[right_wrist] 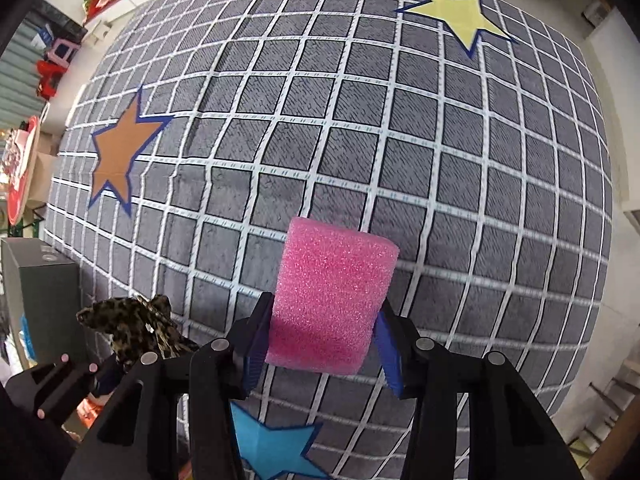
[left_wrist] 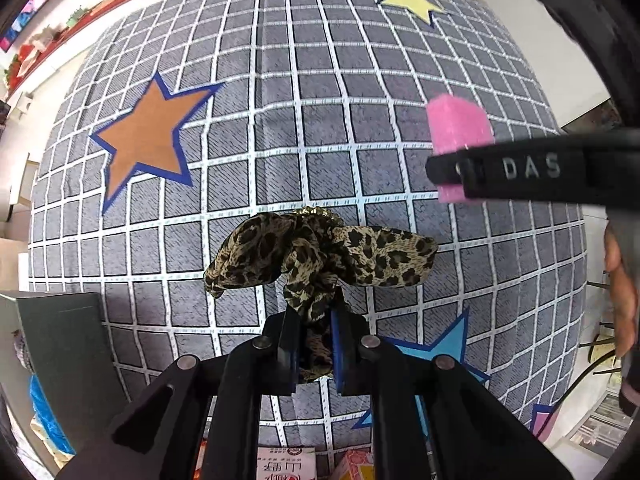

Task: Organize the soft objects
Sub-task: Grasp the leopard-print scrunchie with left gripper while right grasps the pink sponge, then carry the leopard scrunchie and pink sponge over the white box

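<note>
**Desk:** Leopard-print scrunchie (left_wrist: 316,256) on the left, then. Where is it, and what has it?

**Photographer:** It hangs above the grey grid rug (left_wrist: 280,140), clear of the pile. The left gripper (left_wrist: 314,344) is clenched on it, blue pads nearly together, pinching a fold of the fabric so the ruffles flop out beyond the fingertips. A thin bunch of cloth is all there is to bite, which would explain jaws that narrow.

**Desk:** And left of that?

**Photographer:** A dark box (left_wrist: 60,344) stands at the rug's near-left edge. Whether it is where the soft things go, I cannot tell. An orange star (left_wrist: 146,140) is printed on the rug beyond it.

**Desk:** Moving right?

**Photographer:** Pink foam block (right_wrist: 332,296), a stubby roll, also lifted off the rug. The right gripper (right_wrist: 320,344) is grasping it across its lower part, jaws standing about half apart because the foam is thick; the pads dent it only slightly. From the left camera, the same block shows at the right, behind a black finger marked "DAS".

**Desk:** Why both pointing down?

**Photographer:** My reading: each item is plucked from the floor and carried dangling, so nothing drags. A blue star (right_wrist: 272,448) lies under the foam, a yellow star (right_wrist: 456,12) at the far right corner.

**Desk:** Risk?

**Photographer:** The scrunchie's grip is slim; it could slip.
</note>
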`<state>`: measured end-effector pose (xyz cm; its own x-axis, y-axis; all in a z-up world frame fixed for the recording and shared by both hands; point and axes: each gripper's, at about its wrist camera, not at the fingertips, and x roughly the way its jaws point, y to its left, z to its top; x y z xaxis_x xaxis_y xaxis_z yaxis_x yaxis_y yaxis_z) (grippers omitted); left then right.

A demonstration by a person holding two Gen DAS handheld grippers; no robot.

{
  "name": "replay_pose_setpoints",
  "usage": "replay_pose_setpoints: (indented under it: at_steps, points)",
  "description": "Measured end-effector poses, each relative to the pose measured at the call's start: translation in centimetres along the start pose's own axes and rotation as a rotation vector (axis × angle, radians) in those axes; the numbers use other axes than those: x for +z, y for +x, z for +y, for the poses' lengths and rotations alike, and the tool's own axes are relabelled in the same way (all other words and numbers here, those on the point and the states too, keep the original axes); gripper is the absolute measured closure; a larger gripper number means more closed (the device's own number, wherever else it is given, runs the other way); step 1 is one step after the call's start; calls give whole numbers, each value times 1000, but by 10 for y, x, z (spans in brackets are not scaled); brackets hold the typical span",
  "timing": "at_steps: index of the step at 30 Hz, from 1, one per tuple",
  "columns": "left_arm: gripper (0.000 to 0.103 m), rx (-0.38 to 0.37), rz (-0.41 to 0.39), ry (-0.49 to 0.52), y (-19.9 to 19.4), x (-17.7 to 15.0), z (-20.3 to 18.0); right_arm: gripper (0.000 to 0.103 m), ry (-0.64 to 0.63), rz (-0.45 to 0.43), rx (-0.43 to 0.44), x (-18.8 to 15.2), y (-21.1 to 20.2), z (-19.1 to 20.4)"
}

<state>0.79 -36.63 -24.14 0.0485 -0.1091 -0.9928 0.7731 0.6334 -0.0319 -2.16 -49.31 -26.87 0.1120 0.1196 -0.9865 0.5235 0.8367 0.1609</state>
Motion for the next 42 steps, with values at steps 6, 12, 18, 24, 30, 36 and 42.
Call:
replay_pose_setpoints:
  at_steps: [6, 12, 18, 24, 30, 36, 42]
  points:
    - [90, 0, -34, -15, -38, 9, 11, 54, 41, -25, 29, -9, -28, -24]
    - [90, 16, -61, -29, -56, 0, 13, 54, 72, -82, 49, -10, -64, -36]
    - [90, 66, -90, -27, -74, -14, 29, 54, 71, -95, 55, -28, -83, -20]
    - [90, 113, -93, -55, -89, -27, 47, 54, 78, -100, 42, -54, -91, -2]
    - [89, 102, -93, -62, -105, -44, 62, 54, 67, -102, 31, -73, -98, 24]
    - [89, 100, -107, -65, -123, -62, 78, 54, 61, -119, 27, -88, -108, 53]
    - [89, 107, -122, -80, -139, -81, 99, 54, 39, -135, 14, -101, -119, 86]
